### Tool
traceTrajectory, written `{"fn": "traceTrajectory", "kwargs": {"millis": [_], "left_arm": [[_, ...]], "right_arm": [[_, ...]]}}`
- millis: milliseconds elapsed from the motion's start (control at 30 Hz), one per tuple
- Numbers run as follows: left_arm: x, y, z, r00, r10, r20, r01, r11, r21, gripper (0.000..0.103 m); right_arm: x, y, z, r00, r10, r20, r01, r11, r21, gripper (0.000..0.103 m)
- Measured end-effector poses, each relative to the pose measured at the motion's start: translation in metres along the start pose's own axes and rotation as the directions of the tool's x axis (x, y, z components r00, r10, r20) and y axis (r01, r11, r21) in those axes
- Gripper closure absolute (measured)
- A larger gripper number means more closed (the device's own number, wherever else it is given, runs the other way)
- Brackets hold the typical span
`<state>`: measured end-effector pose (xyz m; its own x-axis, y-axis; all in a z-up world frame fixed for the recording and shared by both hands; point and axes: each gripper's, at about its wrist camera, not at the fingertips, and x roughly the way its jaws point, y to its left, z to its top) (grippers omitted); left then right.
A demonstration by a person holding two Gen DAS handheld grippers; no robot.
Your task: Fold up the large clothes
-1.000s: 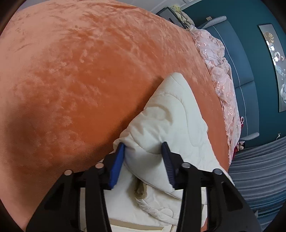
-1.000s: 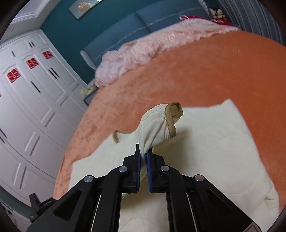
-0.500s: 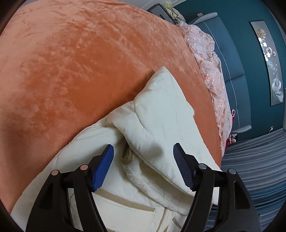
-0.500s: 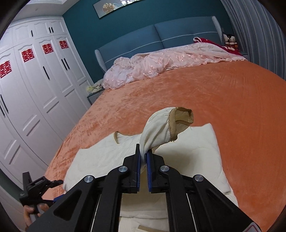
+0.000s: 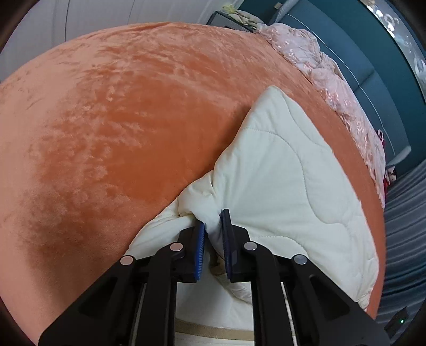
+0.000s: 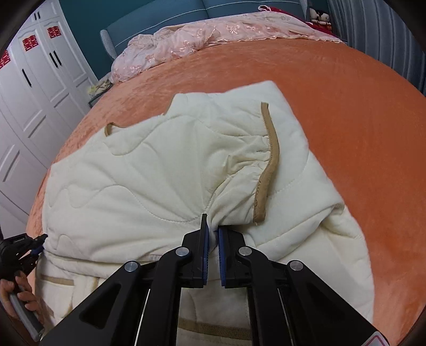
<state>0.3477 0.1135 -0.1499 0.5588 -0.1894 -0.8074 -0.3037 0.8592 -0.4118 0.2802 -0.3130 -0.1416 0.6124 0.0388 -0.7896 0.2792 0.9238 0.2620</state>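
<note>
An orange velvet bedspread [image 6: 359, 111] covers the bed. At its head end a crumpled pink lace coverlet [image 6: 202, 40] lies bunched against the blue padded headboard [image 6: 170, 18]. White wardrobe doors [image 6: 29, 106] with red paper cut-outs [image 6: 54, 32] stand beside the bed on one side, and grey pleated curtains [image 6: 378, 34] hang on the other. A small plush toy [image 6: 319, 14] sits by the headboard, near the curtains.

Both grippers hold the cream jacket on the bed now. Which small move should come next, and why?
Probably the right gripper should open and let the sleeve go. The sleeve, with its tan cuff, already lies folded across the cream jacket on the orange bedspread. The left gripper pinches a bunched fold at the other side, so that side seems ready to fold next.
</note>
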Motion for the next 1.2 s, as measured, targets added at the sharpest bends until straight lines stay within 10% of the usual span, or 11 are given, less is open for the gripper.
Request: {"fn": "traceTrajectory", "kwargs": {"millis": [267,533,767,967,1067,1200], "left_arm": [[0.000,-0.007,-0.016,0.995,0.036,0.093,-0.046,0.993,0.112,0.089],[-0.091,-0.046,-0.020,0.975,0.036,0.219,-0.089,0.968,0.236,0.071],[-0.016,-0.107,-0.024,0.994,0.081,0.073,-0.103,0.916,0.387,0.070],[0.014,-0.099,-0.047,0.990,0.109,0.084,-0.134,0.903,0.409,0.070],[0.017,-0.101,-0.053,0.986,0.121,0.117,-0.160,0.891,0.425,0.070],[0.018,-0.101,-0.062,0.981,0.115,0.156,-0.173,0.880,0.441,0.070]], "right_arm": [[0.001,-0.010,-0.006,0.999,0.031,0.015,-0.031,0.999,0.027,0.093],[-0.079,0.028,-0.004,0.985,-0.019,0.171,0.026,0.999,-0.035,0.079],[-0.090,0.069,0.022,0.971,-0.034,0.238,0.053,0.996,-0.077,0.079],[-0.159,0.044,0.029,0.913,-0.077,0.402,0.067,0.997,0.038,0.078],[-0.116,0.063,0.037,0.973,0.009,0.231,0.014,0.995,-0.097,0.081],[-0.041,0.076,0.021,0.999,-0.019,0.048,0.027,0.986,-0.165,0.086]]}}
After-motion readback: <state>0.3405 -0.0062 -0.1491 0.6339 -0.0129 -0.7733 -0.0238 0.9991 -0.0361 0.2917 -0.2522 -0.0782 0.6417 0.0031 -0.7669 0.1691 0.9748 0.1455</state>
